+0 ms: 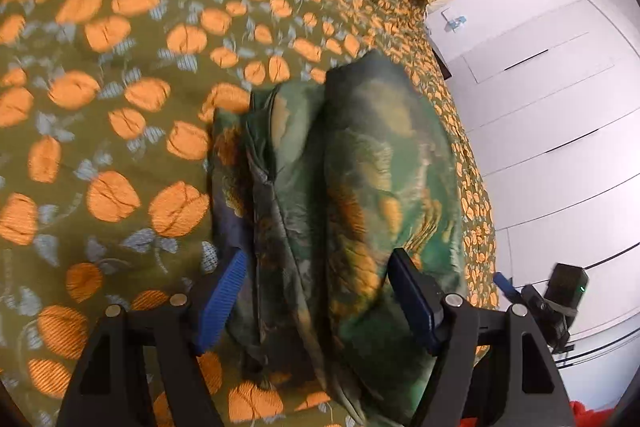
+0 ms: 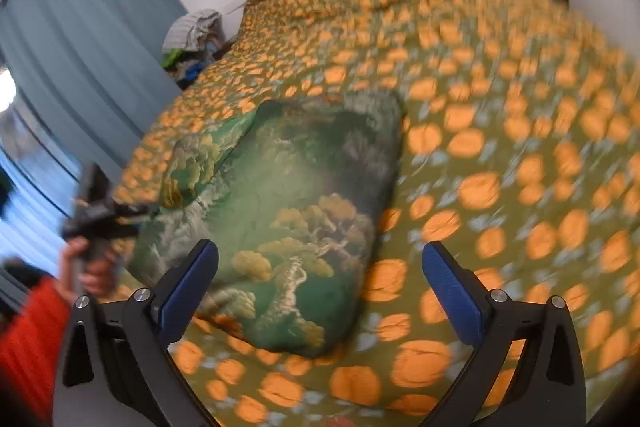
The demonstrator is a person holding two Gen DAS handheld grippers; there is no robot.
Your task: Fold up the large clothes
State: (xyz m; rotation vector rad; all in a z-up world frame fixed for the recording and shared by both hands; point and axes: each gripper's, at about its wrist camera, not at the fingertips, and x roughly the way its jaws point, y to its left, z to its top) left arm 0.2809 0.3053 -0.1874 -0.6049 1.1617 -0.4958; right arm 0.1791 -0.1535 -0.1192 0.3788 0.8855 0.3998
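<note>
Currently you are working over a folded green garment [image 1: 352, 163] that is lying on the orange-flowered bedspread [image 1: 100, 75], in the centre right of the left wrist view and close to the bed edge beside the white wardrobe doors [image 1: 560, 131].

Your left gripper [image 1: 320, 295] is standing with its jaws spread, and the bundle is sitting between the blue pads [image 1: 226, 301]. The blur makes it unclear whether either pad is pressing on the cloth, so treat this as no confirmed hold.

Your right gripper [image 2: 320, 291] is likewise standing wide, with nothing clamped. In its view the garment [image 2: 288, 195] is filling the centre left of the frame; the left-hand pad [image 2: 188, 283] is overlapping the cloth, while the right-hand pad is hanging over bare bedspread.

A hand [image 2: 86, 267] in a red sleeve [image 2: 28, 343] is showing at the lower left of the right wrist view, holding the other tool.

Risks from here, as a judgement:
- Closing on the top layer only is likely to be peeling the fold open.
- Pushing toward the bed edge is risking a slide off the bed.
- Catching the bedspread together with the garment is likely to be dragging both.
- Judging contact from frames this blurred is unreliable.
</note>
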